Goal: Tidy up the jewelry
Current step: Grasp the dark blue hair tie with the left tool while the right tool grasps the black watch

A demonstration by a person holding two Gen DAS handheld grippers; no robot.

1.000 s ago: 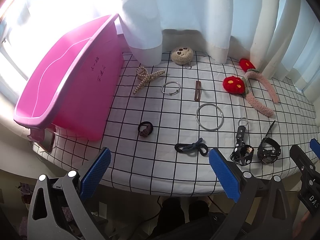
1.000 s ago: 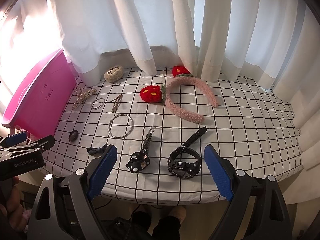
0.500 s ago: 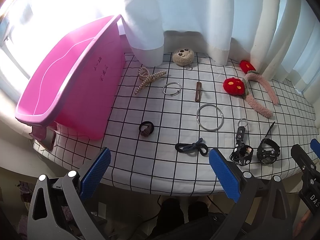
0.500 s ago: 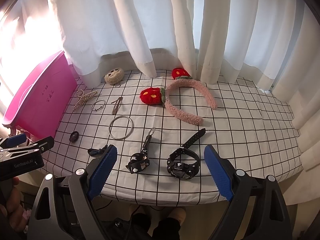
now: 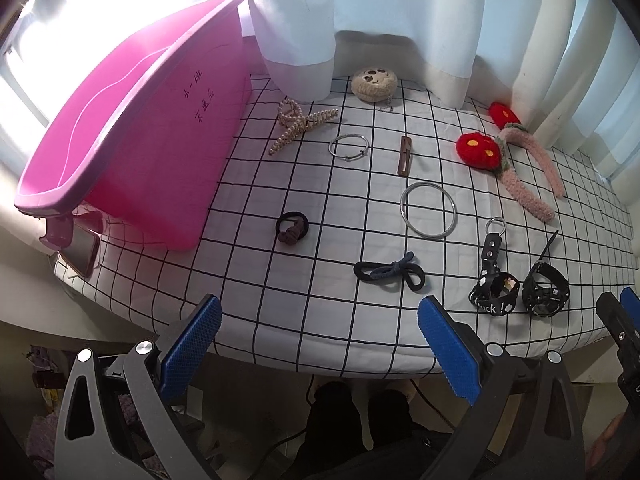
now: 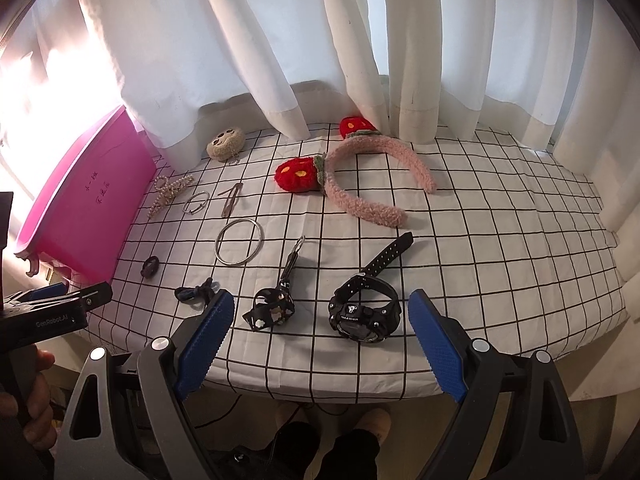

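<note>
Jewelry lies spread on a checked cloth point(image 5: 320, 264). A pink bin point(image 5: 132, 132) stands at the left. I see a pearl clip point(image 5: 298, 124), a thin bangle point(image 5: 348, 146), a brown clip point(image 5: 405, 156), a large silver ring point(image 5: 428, 210), a brown hair tie point(image 5: 292, 228), a dark bow tie point(image 5: 390, 274), a black keychain strap point(image 6: 276, 304), a black watch point(image 6: 366, 308) and a pink headband with red flowers point(image 6: 360, 184). My left gripper point(image 5: 320, 344) is open and empty at the table's front edge. My right gripper point(image 6: 320, 336) is open and empty before the watch.
A round beige plush charm point(image 5: 374, 82) sits at the back by white curtains point(image 6: 320, 40). A phone point(image 5: 82, 250) lies under the bin's front corner. The left gripper shows at the left edge of the right wrist view point(image 6: 52, 312).
Both grippers have drawn back and risen slightly, so the table looks a little farther. Nothing on the cloth has moved.
</note>
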